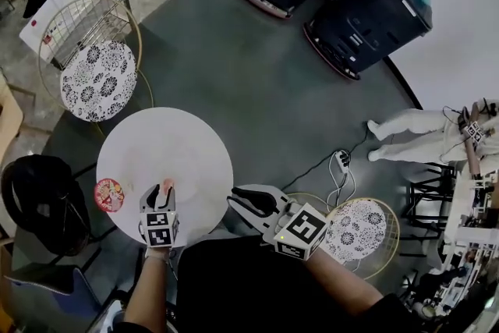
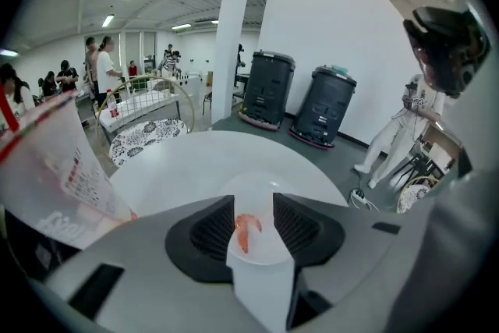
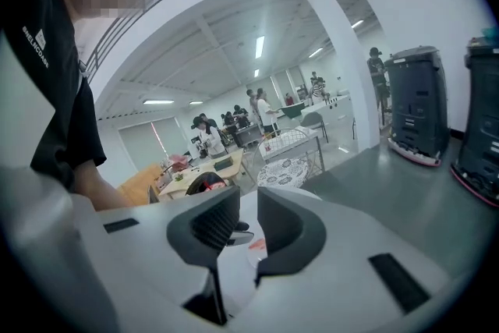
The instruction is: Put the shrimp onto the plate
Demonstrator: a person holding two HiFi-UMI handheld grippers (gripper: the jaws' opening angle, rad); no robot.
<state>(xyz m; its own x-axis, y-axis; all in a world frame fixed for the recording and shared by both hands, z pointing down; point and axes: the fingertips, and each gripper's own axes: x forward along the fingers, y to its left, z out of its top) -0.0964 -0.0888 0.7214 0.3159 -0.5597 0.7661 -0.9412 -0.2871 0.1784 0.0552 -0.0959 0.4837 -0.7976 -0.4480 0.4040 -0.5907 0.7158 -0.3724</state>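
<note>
lying on plate: shrimp (image 2: 247,230), orange-pink, on the clear round plate (image 2: 261,189)
plate: on the white round desk (image 1: 168,140), near the desk's front edge
left hand-held gripper (image 2: 253,207): released, jaws apart and tilted down over the plate; shrimp shows in the gap, pads not touching it
right hand-held gripper (image 3: 248,199): released, jaws slightly apart, nothing between them, at the desk's right edge, apart from the plate
round red packet (image 1: 109,195): at the desk's left edge
</note>
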